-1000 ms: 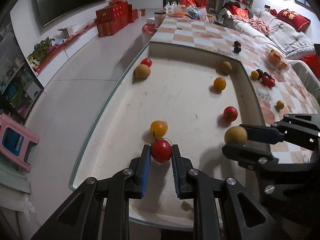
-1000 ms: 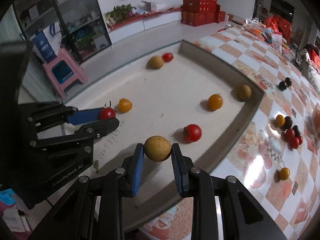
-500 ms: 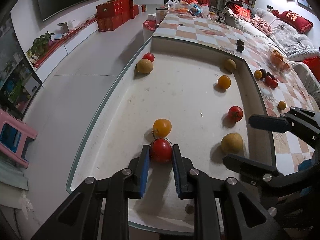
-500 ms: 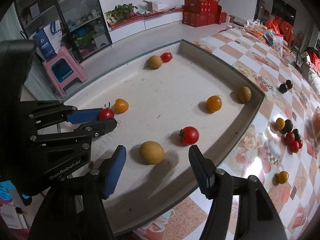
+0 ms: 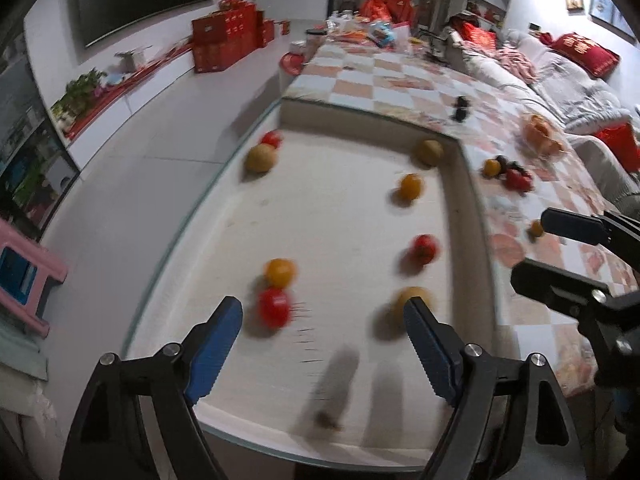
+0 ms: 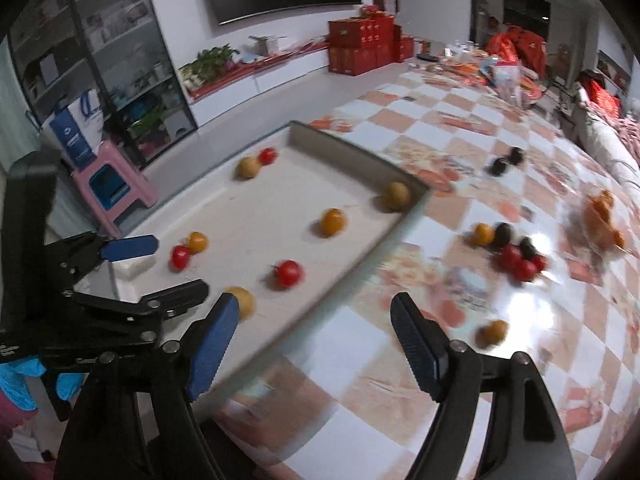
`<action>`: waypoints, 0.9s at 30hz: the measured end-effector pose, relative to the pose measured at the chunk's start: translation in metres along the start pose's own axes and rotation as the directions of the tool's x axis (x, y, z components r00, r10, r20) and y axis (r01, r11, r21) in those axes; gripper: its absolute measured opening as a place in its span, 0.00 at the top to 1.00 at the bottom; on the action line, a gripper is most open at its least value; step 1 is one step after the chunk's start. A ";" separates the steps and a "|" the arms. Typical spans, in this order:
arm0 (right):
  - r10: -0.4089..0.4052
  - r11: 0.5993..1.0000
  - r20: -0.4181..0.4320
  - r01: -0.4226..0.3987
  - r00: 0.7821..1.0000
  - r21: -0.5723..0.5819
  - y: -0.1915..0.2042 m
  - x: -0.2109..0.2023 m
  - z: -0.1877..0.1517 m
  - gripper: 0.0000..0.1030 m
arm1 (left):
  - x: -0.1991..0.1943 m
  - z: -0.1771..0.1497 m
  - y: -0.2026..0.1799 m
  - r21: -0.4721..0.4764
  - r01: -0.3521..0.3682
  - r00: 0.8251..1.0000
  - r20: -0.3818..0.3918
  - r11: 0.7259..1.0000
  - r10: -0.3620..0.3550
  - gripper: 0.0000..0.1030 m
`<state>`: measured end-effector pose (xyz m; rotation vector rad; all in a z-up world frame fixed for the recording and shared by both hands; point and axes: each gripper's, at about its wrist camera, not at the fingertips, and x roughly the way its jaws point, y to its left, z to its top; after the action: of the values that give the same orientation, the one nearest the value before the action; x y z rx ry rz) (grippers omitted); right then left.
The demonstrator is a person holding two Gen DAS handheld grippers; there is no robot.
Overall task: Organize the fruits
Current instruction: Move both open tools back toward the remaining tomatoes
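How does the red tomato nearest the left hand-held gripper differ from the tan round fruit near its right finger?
The red tomato is glossy bright red; the tan round fruit is dull yellowish-brown. The tomato looks slightly smaller and sits right beside an orange tomato; the tan fruit sits alone, partly hidden behind a finger. Both rest free on the white tray, released, with neither gripper's jaws touching them.

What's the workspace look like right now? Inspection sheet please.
Surface: white tray on a checkered table.
Job's things: seven fruits in tray, among them red tomato beside orange one; more fruit loose on table.
Clutter: packets at table's far end.
Grippers: left gripper and right gripper open, jaws just opened, both empty.
Cables: nothing seen.
Surroundings: pink stool, red boxes, sofa.
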<state>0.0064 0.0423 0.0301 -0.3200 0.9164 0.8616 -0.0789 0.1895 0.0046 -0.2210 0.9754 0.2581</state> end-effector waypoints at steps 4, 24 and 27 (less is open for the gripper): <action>-0.067 0.996 0.002 0.067 0.998 0.052 -0.038 -0.014 -0.012 0.21 | -0.010 0.005 -0.036 0.053 0.043 0.999 0.022 0.998 -0.045 0.19; -0.262 0.924 -0.074 0.272 0.962 0.270 -0.195 -0.001 -0.047 0.22 | 0.037 0.026 -0.195 0.174 0.085 0.996 0.004 0.981 -0.087 0.19; -0.280 0.935 -0.068 0.288 0.958 0.209 -0.194 0.009 -0.042 0.22 | 0.050 0.030 -0.203 0.172 0.062 0.998 0.007 0.983 -0.064 0.19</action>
<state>0.1346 -0.1007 -0.0217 -0.2711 0.9623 0.4851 0.0349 0.0119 -0.0071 -0.0926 0.9706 0.1165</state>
